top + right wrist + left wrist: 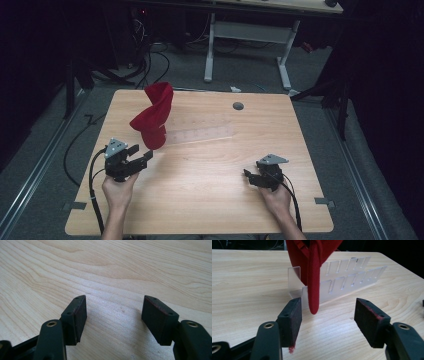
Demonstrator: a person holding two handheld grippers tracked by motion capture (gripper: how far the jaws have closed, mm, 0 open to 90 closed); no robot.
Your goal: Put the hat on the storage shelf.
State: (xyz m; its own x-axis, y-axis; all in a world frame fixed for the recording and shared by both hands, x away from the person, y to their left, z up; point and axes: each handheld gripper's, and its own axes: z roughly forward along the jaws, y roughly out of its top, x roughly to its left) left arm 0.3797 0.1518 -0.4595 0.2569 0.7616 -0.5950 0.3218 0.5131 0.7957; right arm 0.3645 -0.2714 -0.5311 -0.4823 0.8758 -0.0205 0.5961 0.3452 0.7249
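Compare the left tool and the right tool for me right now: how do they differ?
The left tool faces the red cloth draped on the clear slotted rack; the right tool faces bare table. The left tool's pads carry red lint; the right tool's look cleaner. Both stand open, holding nothing.

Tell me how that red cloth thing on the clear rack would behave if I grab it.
The red cloth twists and droops, so probably floppy. It leans high over the clear rack, so a tug may topple it or drag the light-looking rack.
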